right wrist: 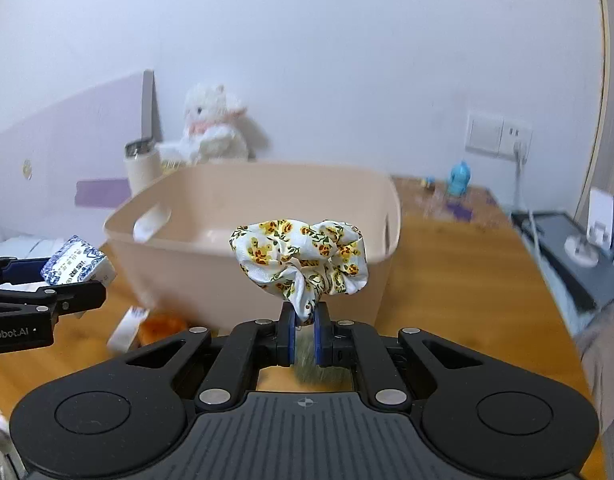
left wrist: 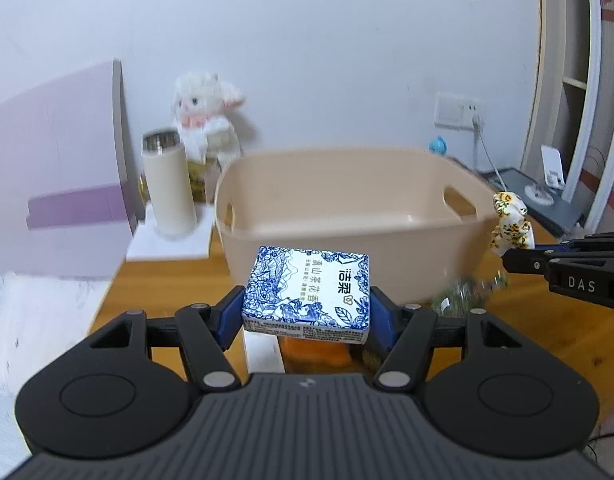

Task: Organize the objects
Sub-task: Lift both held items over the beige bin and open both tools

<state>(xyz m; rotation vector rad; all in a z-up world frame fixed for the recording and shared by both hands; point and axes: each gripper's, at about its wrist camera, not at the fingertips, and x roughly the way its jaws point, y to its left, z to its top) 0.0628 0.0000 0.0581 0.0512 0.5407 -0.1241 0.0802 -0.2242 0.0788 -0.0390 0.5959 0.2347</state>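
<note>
My left gripper [left wrist: 307, 312] is shut on a blue-and-white tissue pack [left wrist: 307, 290] and holds it above the wooden table, just in front of the beige plastic basket [left wrist: 387, 256]. My right gripper [right wrist: 305, 320] is shut on a white floral scrunchie [right wrist: 303, 256] and holds it in front of the basket [right wrist: 195, 268]. The scrunchie also shows at the right of the left wrist view [left wrist: 509, 220]. The tissue pack shows at the left of the right wrist view [right wrist: 77, 266]. The basket's visible inside looks empty.
A cream thermos [left wrist: 169, 184] and a white plush toy [left wrist: 207, 116] stand behind the basket at the left. An orange object [right wrist: 163, 326] and a white packet [right wrist: 129, 328] lie on the table [right wrist: 467, 280] by the basket. A dark green item [left wrist: 459, 300] lies at its right.
</note>
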